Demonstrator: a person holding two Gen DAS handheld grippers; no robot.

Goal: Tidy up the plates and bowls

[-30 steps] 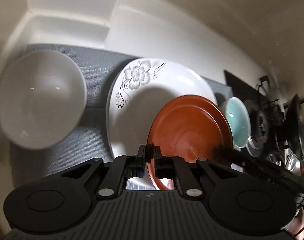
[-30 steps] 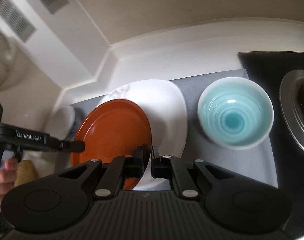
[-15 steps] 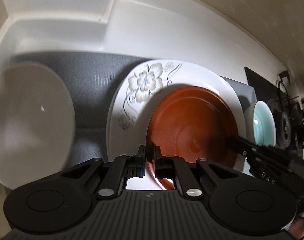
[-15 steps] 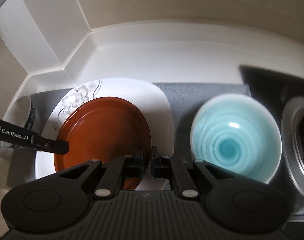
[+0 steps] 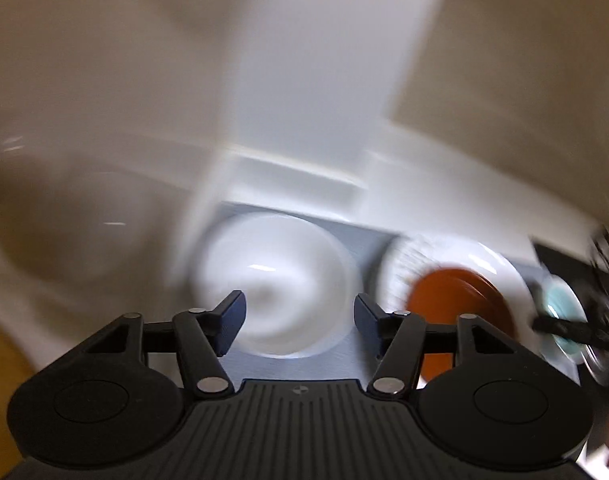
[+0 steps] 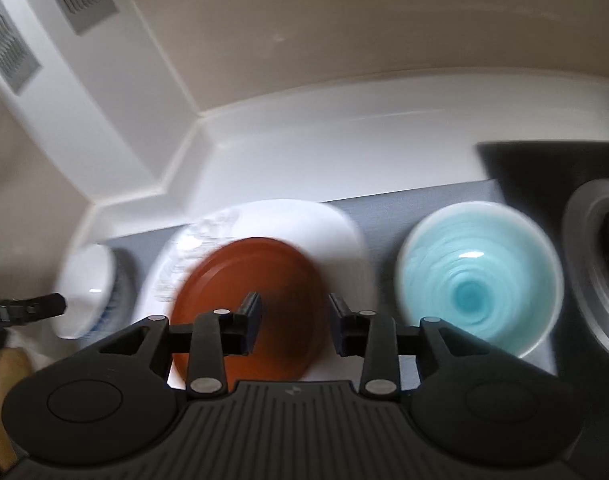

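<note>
A brown plate (image 6: pixel 248 292) lies on a white flowered plate (image 6: pixel 296 224) on a grey mat (image 6: pixel 392 208). My right gripper (image 6: pixel 292 320) is open and empty just above the brown plate's near part. A turquoise bowl (image 6: pixel 480 276) stands to its right. My left gripper (image 5: pixel 298 322) is open and empty above a white bowl (image 5: pixel 276 284) at the mat's left end. In the left wrist view the brown plate (image 5: pixel 460 300) and white plate (image 5: pixel 476 256) sit to the right. The white bowl (image 6: pixel 90 292) also shows at the left of the right wrist view.
A white counter and upstand (image 6: pixel 344 136) run behind the mat. A black stove with a steel burner ring (image 6: pixel 596 264) is at the right. A white column with vent grilles (image 6: pixel 44 32) stands at the back left.
Both grippers have let go of the brown plate's rim and opened. The plate now rests on the white plate. My left gripper has swung left over the white bowl; both have pulled back.
</note>
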